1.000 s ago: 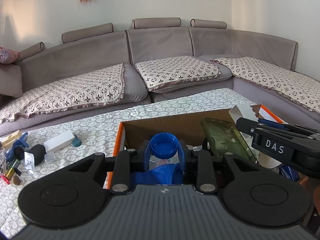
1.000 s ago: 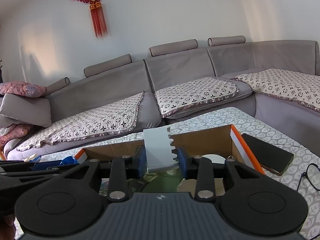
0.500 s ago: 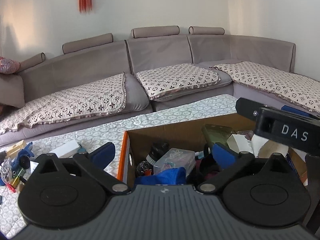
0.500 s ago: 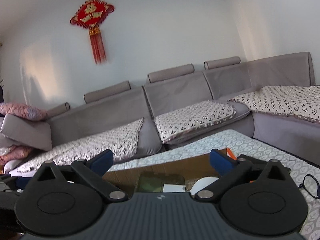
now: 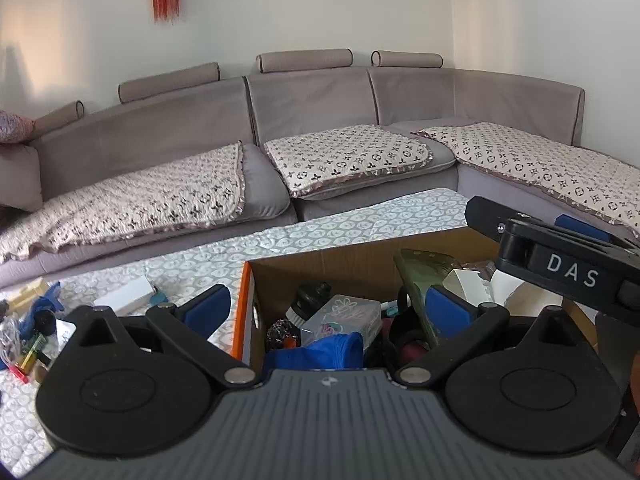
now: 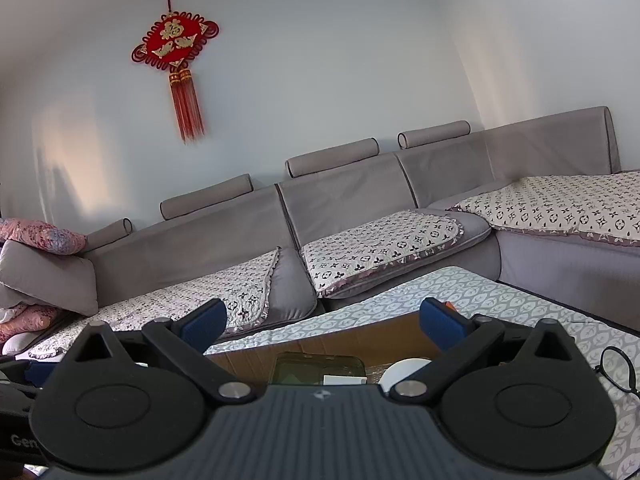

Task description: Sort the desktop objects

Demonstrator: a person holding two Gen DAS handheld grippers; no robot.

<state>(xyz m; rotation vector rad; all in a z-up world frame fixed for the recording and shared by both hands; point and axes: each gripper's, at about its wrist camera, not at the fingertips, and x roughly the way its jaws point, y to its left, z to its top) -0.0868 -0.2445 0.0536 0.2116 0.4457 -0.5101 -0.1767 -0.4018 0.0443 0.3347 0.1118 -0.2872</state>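
Left wrist view: the left gripper [image 5: 328, 312] hangs spread wide and empty above the cardboard box [image 5: 360, 256], crammed with oddments; the right gripper [image 6: 324, 326] gapes empty nearby, right.

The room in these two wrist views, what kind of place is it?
Most likely a home living room: a grey sectional sofa with patterned seat covers, a red knot ornament on the wall, and a low table holding a cardboard box of odds and ends.
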